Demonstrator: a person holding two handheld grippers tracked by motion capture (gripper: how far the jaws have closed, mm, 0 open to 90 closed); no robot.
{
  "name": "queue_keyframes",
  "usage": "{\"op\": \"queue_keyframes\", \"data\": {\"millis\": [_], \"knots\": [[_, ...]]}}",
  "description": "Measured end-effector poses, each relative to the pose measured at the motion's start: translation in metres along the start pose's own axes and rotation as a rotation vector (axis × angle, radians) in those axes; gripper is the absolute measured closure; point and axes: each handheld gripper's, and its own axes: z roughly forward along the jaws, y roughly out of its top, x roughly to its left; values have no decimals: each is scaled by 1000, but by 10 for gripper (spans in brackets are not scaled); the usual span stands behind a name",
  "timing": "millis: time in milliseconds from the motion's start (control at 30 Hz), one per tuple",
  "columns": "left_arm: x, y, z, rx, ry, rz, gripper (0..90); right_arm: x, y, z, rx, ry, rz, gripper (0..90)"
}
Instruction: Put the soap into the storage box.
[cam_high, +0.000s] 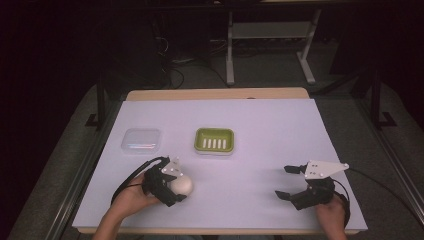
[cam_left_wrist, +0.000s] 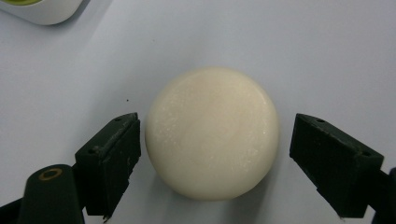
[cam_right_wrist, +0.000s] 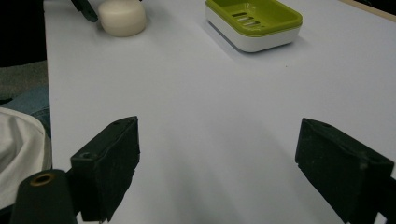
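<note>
Left gripper (cam_left_wrist: 212, 163) stands open astride the round soap (cam_left_wrist: 212, 140), pads seemingly just short of touching (left pad nearer). Soap dish (cam_high: 214, 140) lies toward one o'clock; right gripper (cam_high: 287, 181), open, idles at three o'clock.

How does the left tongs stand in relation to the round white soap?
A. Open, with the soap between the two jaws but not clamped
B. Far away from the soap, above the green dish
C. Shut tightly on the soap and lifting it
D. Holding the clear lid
A: in the left gripper view the left tongs is open, and the soap lies on the table between the jaws, with a gap at each side.
</note>
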Motion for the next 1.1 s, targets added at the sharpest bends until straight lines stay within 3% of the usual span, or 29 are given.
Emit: {"op": "queue_keyframes", "data": {"millis": [667, 767, 1100], "knots": [[3, 4, 12, 50, -22, 2, 185, 2, 1, 0, -2, 6, -10, 130], [3, 5, 14, 48, -26, -14, 196, 2, 1, 0, -1, 6, -9, 130], [5, 6, 16, 63, -20, 7, 239, 2, 0, 0, -1, 5, -11, 130]]}}
